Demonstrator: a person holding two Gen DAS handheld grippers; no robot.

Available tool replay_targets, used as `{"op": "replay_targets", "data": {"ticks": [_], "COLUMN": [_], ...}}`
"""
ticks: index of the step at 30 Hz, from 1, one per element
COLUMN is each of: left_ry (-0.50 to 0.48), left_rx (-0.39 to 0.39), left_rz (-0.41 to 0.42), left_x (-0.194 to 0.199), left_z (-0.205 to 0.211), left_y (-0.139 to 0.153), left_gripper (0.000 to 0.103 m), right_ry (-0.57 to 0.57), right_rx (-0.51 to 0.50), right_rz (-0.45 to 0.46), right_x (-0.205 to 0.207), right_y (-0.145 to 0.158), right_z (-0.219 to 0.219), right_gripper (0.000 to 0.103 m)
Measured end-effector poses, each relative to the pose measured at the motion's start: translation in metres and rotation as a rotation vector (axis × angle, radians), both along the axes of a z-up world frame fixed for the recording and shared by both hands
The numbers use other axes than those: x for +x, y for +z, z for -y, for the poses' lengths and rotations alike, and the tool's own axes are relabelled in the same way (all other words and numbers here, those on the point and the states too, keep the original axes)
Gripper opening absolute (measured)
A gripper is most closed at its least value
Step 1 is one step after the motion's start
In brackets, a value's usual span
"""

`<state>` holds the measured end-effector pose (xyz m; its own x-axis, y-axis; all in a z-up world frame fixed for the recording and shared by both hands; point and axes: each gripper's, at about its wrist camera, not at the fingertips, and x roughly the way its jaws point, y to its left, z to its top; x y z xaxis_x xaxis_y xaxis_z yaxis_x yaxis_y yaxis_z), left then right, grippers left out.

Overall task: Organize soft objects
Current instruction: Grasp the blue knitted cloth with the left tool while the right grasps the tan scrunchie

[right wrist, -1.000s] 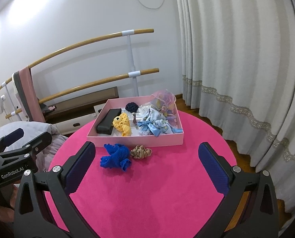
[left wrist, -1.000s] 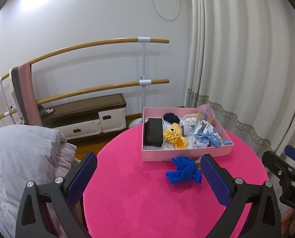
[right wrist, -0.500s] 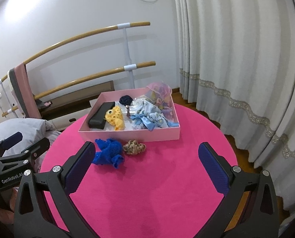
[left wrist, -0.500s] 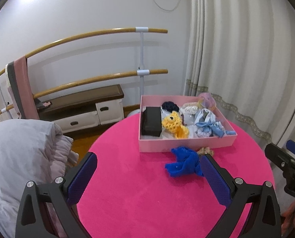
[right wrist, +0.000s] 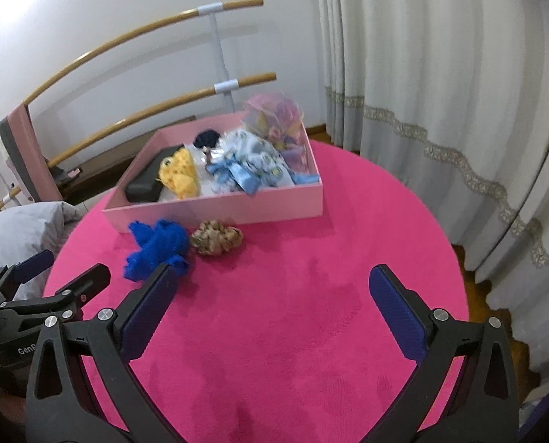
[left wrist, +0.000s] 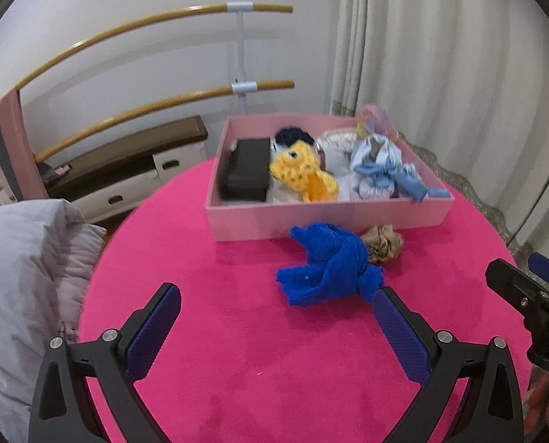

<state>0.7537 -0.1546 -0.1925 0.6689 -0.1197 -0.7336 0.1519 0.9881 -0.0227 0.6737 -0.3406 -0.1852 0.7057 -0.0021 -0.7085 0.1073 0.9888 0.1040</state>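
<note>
A blue knitted piece (left wrist: 330,264) (right wrist: 156,247) lies on the round pink table (left wrist: 237,350) in front of a pink box (left wrist: 326,217) (right wrist: 215,212). A tan scrunchie (left wrist: 383,243) (right wrist: 217,238) rests beside it on the right. Inside the box sit a yellow crocheted toy (left wrist: 304,173), a black case (left wrist: 246,173), a light blue bow (left wrist: 389,177) and other soft items. My left gripper (left wrist: 276,310) hovers open just short of the blue piece. My right gripper (right wrist: 270,289) is open over bare tabletop, nearer than the scrunchie and to its right.
A grey padded bundle (left wrist: 19,280) lies off the table's left edge. Wooden ballet bars (left wrist: 145,26) and a low cabinet (left wrist: 126,162) stand behind. Pale curtains (right wrist: 440,92) hang on the right. The left gripper (right wrist: 34,295) shows at the right wrist view's left edge.
Both grippers have moved forward and down toward the table; the blue piece, scrunchie and box now look closer and larger. Both stay open and nothing on the table has shifted.
</note>
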Motion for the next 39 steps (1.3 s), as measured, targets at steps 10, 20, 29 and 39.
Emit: {"op": "replay_targets", "data": {"ticks": [10,20,29,39], "left_ry": [-0.024,-0.022,0.024,0.042], "left_rx": [0.005,-0.070,-0.005,-0.038], "left_rz": [-0.058,-0.119,-0.049,-0.056], "left_x": [0.059,0.090,0.078,0.075], "left_z": [0.031,0.010,-0.004,-0.010], "left_y": [-0.048,-0.075,-0.079,-0.077], "left_gripper": [0.102,0.033,0.033,0.039], "right_ry": [-0.038,0.016,0.100,0.126], "right_rx": [0.022,0.032,0.004,-0.080], "right_rz": [-0.055,-0.089,-0.128,-0.145], "right_x": [0.018,0.044,0.083,0.107], "right_y": [-0.025,-0.039,-0.058,-0.072], "right_z": [0.024,0.006,-0.033,-0.055], "right_gripper": [0.103,0.103,0.103,0.062]}}
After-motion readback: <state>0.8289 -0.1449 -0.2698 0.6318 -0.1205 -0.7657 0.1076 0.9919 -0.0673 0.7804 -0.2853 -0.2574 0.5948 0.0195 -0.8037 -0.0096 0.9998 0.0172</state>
